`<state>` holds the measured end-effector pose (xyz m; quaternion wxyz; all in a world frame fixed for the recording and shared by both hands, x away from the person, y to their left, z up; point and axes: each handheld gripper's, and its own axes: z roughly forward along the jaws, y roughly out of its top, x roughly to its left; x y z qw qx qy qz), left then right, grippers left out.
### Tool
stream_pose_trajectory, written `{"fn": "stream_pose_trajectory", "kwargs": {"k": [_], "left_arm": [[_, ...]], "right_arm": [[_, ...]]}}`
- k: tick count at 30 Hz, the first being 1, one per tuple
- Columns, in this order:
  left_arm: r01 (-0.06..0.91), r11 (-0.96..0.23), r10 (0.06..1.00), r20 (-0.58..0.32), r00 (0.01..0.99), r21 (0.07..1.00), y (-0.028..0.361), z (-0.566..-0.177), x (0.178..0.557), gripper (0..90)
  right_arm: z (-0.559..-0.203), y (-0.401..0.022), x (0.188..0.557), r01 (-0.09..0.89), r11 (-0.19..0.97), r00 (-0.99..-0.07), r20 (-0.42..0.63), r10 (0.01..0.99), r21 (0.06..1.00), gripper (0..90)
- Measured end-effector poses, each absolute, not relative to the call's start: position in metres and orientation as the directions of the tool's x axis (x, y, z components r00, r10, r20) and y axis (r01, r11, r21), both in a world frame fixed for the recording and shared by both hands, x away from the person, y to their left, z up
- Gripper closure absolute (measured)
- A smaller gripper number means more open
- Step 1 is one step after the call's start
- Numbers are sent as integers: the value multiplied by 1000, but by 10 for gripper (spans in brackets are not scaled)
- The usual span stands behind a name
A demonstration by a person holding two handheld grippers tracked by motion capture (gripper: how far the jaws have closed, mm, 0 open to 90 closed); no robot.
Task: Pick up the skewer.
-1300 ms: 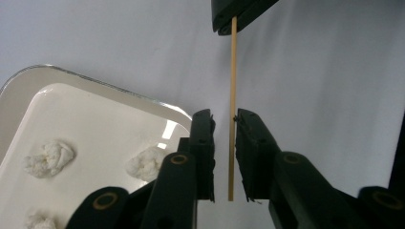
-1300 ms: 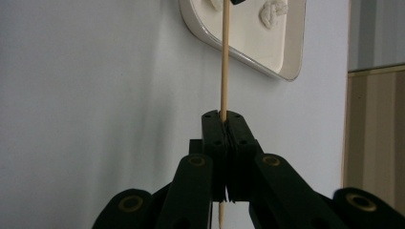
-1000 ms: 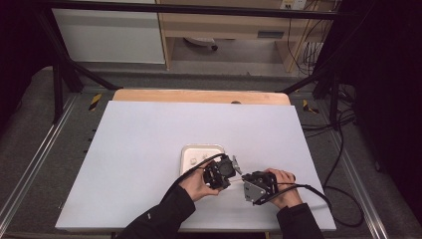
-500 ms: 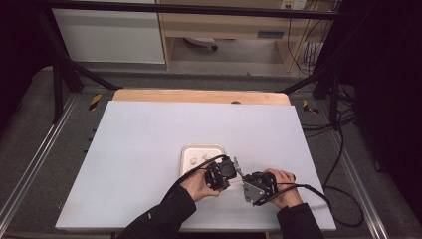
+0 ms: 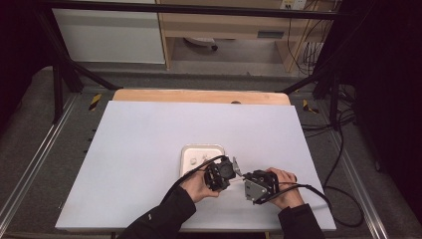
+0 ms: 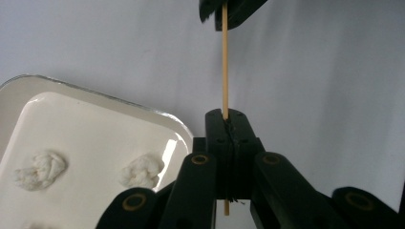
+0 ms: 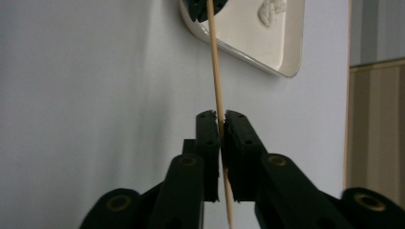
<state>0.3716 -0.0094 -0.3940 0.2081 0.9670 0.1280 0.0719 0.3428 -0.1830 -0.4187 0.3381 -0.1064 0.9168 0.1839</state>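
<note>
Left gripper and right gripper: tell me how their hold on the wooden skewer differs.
The left gripper has its jaws pressed flush on the skewer, beside the white tray. The right gripper shows a thin slit between its jaws, which have just been opening, farther from that tray. Both have the same skewer between their jaws.

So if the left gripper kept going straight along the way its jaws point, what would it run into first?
Most likely the right gripper: the left gripper is shut on a thin wooden skewer whose far end sits between the other's jaws. The white tray lies off to one side.
</note>
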Motion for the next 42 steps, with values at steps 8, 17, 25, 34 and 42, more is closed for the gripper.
{"fn": "stream_pose_trajectory", "kwargs": {"k": [8, 17, 25, 34, 42], "left_arm": [[246, -860, 317, 90, 944, 448, 14, -393, 376, 891], [287, -811, 376, 80, 923, 509, 48, -388, 374, 890], [341, -714, 472, 60, 880, 612, 93, -383, 370, 889], [386, -594, 572, 34, 819, 705, 140, -389, 356, 889], [419, -501, 640, -1, 768, 758, 173, -396, 347, 889]], "right_arm": [[-413, -202, 352, -84, 866, -796, -556, 239, 493, 463], [-417, -218, 359, 179, 729, -784, -352, 511, 661, 215], [-419, -223, 359, 338, 630, -753, -200, 627, 699, 87], [-419, -218, 360, 445, 537, -735, -51, 676, 716, 20], [-413, -210, 363, 470, 488, -718, -3, 696, 736, 8]]}}
